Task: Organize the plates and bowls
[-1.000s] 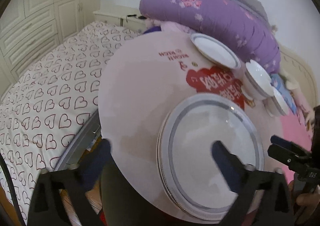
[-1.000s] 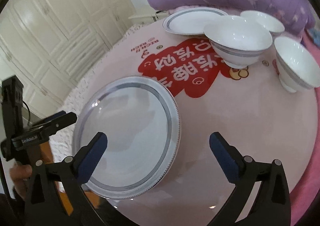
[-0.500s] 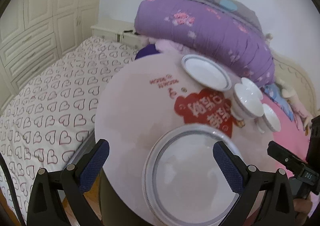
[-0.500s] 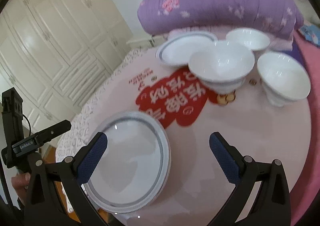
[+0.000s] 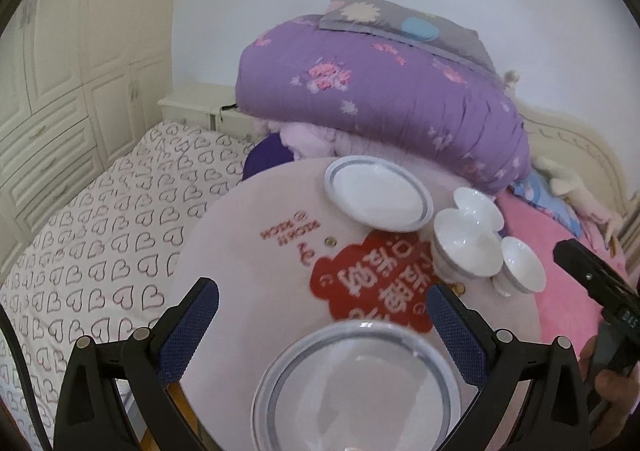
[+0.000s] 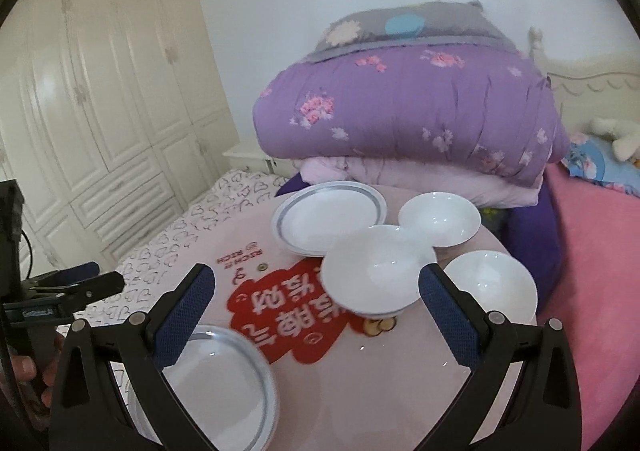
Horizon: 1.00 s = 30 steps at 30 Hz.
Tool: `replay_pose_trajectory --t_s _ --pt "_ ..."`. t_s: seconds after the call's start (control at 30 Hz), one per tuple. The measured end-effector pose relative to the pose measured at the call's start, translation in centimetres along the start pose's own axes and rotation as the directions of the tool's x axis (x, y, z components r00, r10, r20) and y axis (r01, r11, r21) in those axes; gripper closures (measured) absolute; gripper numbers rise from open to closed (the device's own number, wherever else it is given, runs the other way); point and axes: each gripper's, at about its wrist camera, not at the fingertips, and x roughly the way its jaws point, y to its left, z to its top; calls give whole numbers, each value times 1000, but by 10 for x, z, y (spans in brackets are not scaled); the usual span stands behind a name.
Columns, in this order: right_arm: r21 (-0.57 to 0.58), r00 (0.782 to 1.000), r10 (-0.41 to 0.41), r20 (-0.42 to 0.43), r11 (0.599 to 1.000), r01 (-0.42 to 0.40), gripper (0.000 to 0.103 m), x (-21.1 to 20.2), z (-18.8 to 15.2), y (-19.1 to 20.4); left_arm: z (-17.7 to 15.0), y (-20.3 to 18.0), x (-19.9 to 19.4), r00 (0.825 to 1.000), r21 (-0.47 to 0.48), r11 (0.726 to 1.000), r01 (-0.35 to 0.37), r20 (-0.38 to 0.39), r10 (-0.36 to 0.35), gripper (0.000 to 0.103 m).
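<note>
A round pink table (image 5: 248,251) (image 6: 400,379) carries white dishes with grey rims. A large plate, seemingly a stack, (image 5: 356,387) (image 6: 216,383) lies at the near edge. A second plate (image 5: 378,203) (image 6: 328,215) lies at the far side. Three white bowls stand to the right: a big middle one (image 5: 466,251) (image 6: 374,275), a far one (image 5: 478,207) (image 6: 438,217) and a right one (image 5: 522,265) (image 6: 490,287). My left gripper (image 5: 320,307) is open and empty above the near plate. My right gripper (image 6: 312,291) is open and empty, raised before the middle bowl.
A folded purple quilt (image 5: 380,99) (image 6: 408,111) with a grey pillow on top lies just behind the table. A heart-patterned bed sheet (image 5: 92,251) lies left, pink bedding (image 6: 592,271) right. White wardrobe doors (image 6: 100,111) stand at the left.
Both grippers have lifted and pulled back from the near plate, so more of the table and the quilt shows. The dishes have not moved. Both stay open.
</note>
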Motion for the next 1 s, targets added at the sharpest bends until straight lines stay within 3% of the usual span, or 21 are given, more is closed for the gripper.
replay_pose_trajectory --t_s 0.33,0.57,0.77,1.0 --pt "-40 994 -23 -103 999 19 0 61 52 -37 54 -1 69 1000 -35 999 -14 -19 13 1" --pt "-124 974 -25 -225 992 -4 0 131 97 -52 101 -2 136 998 -64 998 -22 -66 18 1" --pt "-142 934 -1 -358 988 -53 0 199 118 -69 131 -4 203 988 -80 997 -24 -157 12 1" --pt "-57 882 62 -468 993 -100 0 251 121 -91 158 4 280 964 -139 990 -22 -264 -16 1"
